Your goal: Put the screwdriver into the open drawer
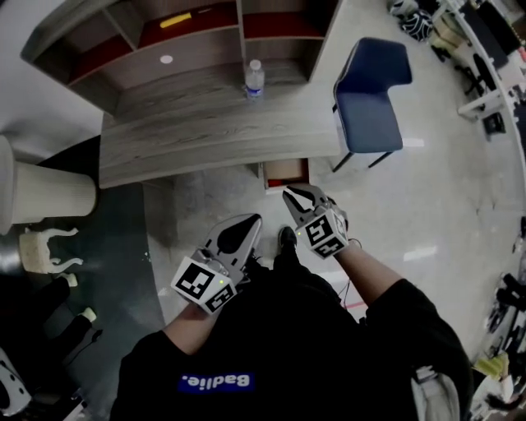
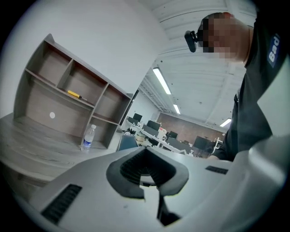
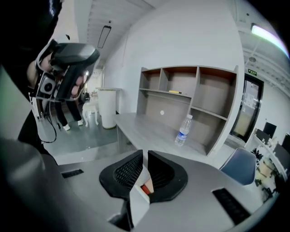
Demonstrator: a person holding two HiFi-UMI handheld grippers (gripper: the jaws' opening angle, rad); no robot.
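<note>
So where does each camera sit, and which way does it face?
Head view: on the person's head, looking steeply down at the desk and open drawer; both sleeves, the left gripper and right gripper show.
Left gripper view: rides the left gripper, looking past its jaws at the shelves; the person's torso shows at right.
Right gripper view: rides the right gripper, facing desk and shelves; the other gripper, in its hand, shows upper left.
Shared: all three show the water bottle and the yellow screwdriver on a shelf.

The surface is matt grey wood-grain, the floor glossy, the bottle clear plastic, the left gripper smooth grey plastic.
</note>
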